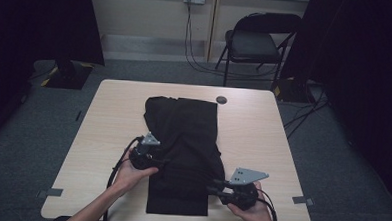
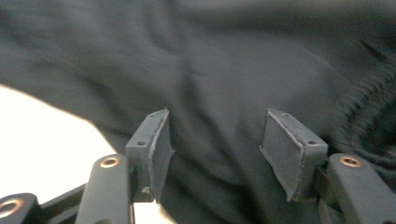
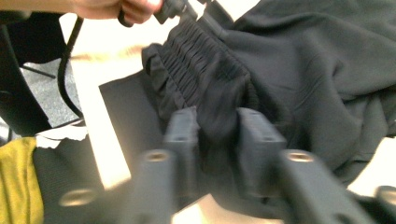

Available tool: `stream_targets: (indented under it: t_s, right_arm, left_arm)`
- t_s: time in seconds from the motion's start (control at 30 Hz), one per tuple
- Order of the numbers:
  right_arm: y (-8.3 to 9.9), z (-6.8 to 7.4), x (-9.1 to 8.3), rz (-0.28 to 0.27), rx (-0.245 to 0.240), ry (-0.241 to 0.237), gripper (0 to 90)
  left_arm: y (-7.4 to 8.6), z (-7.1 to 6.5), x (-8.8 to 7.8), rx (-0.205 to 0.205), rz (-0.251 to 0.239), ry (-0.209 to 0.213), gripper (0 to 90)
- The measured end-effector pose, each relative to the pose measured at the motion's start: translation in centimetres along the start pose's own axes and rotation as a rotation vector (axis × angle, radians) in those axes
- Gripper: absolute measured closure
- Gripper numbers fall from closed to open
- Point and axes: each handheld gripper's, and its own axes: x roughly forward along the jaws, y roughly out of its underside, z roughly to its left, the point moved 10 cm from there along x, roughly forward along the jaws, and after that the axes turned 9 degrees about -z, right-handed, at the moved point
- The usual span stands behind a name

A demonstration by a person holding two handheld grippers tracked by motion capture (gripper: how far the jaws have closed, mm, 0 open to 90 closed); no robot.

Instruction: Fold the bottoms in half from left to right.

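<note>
Garment: black garment (image 1: 182,140) lies along the table (image 1: 263,138) middle, running from 12 to 6 o'clock; gathered waistband (image 3: 201,60) near the person's side.
Left gripper (image 1: 157,162): at the cloth's 9 o'clock edge; jaws spread, fabric beyond them, pads (image 2: 285,151) bare.
Right gripper (image 1: 211,186): at the cloth's 5 o'clock edge; jaws pinching the waistband, picture blurred.
Chair (image 1: 254,43): 12 o'clock, behind the table.

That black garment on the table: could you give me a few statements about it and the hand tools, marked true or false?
1. The black garment lies on a wooden table. True.
2. The left gripper clamps the cloth. False: its jaws stand apart over it.
3. The right gripper has the gathered waistband between its jaws. True.
4. A red chair stands behind the table. False: the folding chair is black.
</note>
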Motion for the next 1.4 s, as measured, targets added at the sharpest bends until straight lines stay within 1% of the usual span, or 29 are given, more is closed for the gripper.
stream_targets:
  t_s: [0.07, 0.1, 0.13, 0.17, 0.23, 0.27, 0.37, 0.4, 0.43, 0.47, 0.5, 0.57, 0.6, 0.7, 0.77, 0.8, 0.83, 0.87, 0.9, 0.97, 1.0, 1.03, 1.1, 1.13, 1.17, 1.27, 1.3, 1.33, 1.4]
  right_arm:
    - [-1.2, -0.1, -0.8, -0.051, 0.015, -0.003, 55.0]
    - [-2.1, -0.3, -1.2, -0.083, 0.020, -0.001, 54.3]
    - [-3.4, -0.9, -1.4, -0.120, 0.029, 0.004, 56.1]
    - [-3.7, -1.3, -1.2, -0.126, 0.030, 0.011, 59.6]
    - [-3.7, -2.0, -0.7, -0.114, 0.034, 0.032, 62.9]
    - [-3.5, -2.6, 0.1, -0.093, 0.035, 0.049, 64.4]
    - [-1.8, -3.9, 3.4, 0.014, 0.017, 0.063, 66.9]
    - [-0.6, -3.7, 5.2, 0.058, 0.043, 0.041, 65.7]
    - [-0.6, -3.7, 5.2, 0.058, 0.043, 0.041, 65.7]
    - [0.5, -2.3, 6.3, 0.102, 0.019, -0.002, 64.1]
    - [0.5, -2.3, 6.3, 0.102, 0.019, -0.002, 64.1]
    - [1.8, -0.7, 6.7, 0.146, -0.022, -0.030, 62.0]
    - [3.4, 0.8, 6.7, 0.201, -0.042, -0.063, 62.4]
    - [4.1, 1.8, 6.4, 0.223, -0.078, -0.100, 61.9]
    - [3.1, 1.7, 6.2, 0.196, -0.071, -0.106, 56.1]
    - [1.3, 0.0, 6.5, 0.135, -0.050, -0.056, 53.4]
    - [1.3, 0.0, 6.5, 0.135, -0.050, -0.056, 53.4]
    - [-0.8, -2.5, 7.4, 0.075, -0.030, 0.007, 52.6]
    - [-0.8, -2.5, 7.4, 0.075, -0.030, 0.007, 52.6]
    - [-2.5, -5.2, 8.6, 0.041, -0.007, 0.064, 51.2]
    - [-3.5, -7.8, 10.2, 0.040, 0.003, 0.119, 47.9]
    - [-3.5, -7.8, 10.2, 0.040, 0.003, 0.119, 47.9]
    - [-4.0, -10.1, 11.7, 0.069, -0.012, 0.172, 45.8]
    - [-4.0, -11.1, 12.4, 0.079, -0.008, 0.190, 43.7]
    - [-3.5, -12.9, 13.6, 0.114, 0.003, 0.229, 40.4]
    - [-1.6, -14.2, 14.5, 0.180, 0.029, 0.257, 39.2]
    - [-1.6, -14.2, 14.5, 0.180, 0.029, 0.257, 39.2]
    - [-0.6, -14.1, 14.5, 0.194, 0.026, 0.253, 39.3]
    - [-0.2, -13.8, 14.4, 0.197, 0.024, 0.251, 39.4]
  left_arm:
    - [-0.4, -1.6, -0.6, 0.058, -0.030, 0.051, 39.4]
    - [-0.6, -2.2, -1.0, 0.065, -0.043, 0.057, 39.2]
    - [-0.7, -3.4, -1.7, 0.093, -0.059, 0.105, 35.5]
    - [-0.7, -3.4, -1.7, 0.093, -0.059, 0.105, 35.9]
    - [0.0, -4.7, -2.1, 0.101, -0.042, 0.166, 35.3]
    - [0.4, -5.1, -2.2, 0.117, -0.033, 0.173, 35.3]
    - [0.7, -5.8, -2.4, 0.132, -0.025, 0.204, 35.9]
    - [0.2, -5.5, -2.6, 0.117, -0.057, 0.182, 36.3]
    - [0.2, -5.5, -2.6, 0.117, -0.057, 0.182, 36.5]
    - [0.0, -4.3, -2.6, 0.088, -0.056, 0.120, 37.1]
    - [0.0, -4.3, -2.6, 0.088, -0.056, 0.120, 37.4]
    - [0.2, -2.9, -2.2, 0.027, -0.049, 0.079, 37.3]
    - [0.3, -1.6, -2.1, -0.012, -0.037, 0.053, 37.4]
    - [0.0, -0.6, -2.1, -0.047, -0.054, 0.034, 37.4]
    - [-0.3, 0.3, -2.0, -0.044, -0.058, 0.020, 40.5]
    - [-0.7, 1.3, -1.4, -0.036, -0.042, 0.006, 41.0]
    - [-0.7, 1.3, -1.4, -0.036, -0.042, 0.006, 43.5]
    - [-1.1, 2.0, -0.9, -0.031, -0.057, -0.011, 46.1]
    - [-1.5, 2.8, -0.4, -0.033, -0.056, -0.037, 46.1]
    - [-2.0, 4.2, 0.8, -0.030, -0.056, -0.058, 45.7]
    - [-2.2, 5.5, 2.1, -0.055, -0.051, -0.081, 45.8]
    - [-2.2, 5.5, 2.1, -0.055, -0.051, -0.081, 45.4]
    - [-2.1, 6.5, 3.0, -0.070, -0.071, -0.108, 45.2]
    - [-1.6, 7.0, 3.5, -0.080, -0.054, -0.122, 44.5]
    - [-0.9, 7.3, 3.9, -0.052, -0.057, -0.134, 42.8]
    - [-0.6, 6.6, 3.7, -0.016, -0.018, -0.143, 42.7]
    - [-0.6, 6.6, 3.7, -0.016, -0.018, -0.143, 42.7]
    - [-0.5, 6.2, 3.5, 0.019, -0.008, -0.143, 43.6]
    - [0.0, 5.2, 3.2, 0.017, -0.007, -0.121, 42.6]
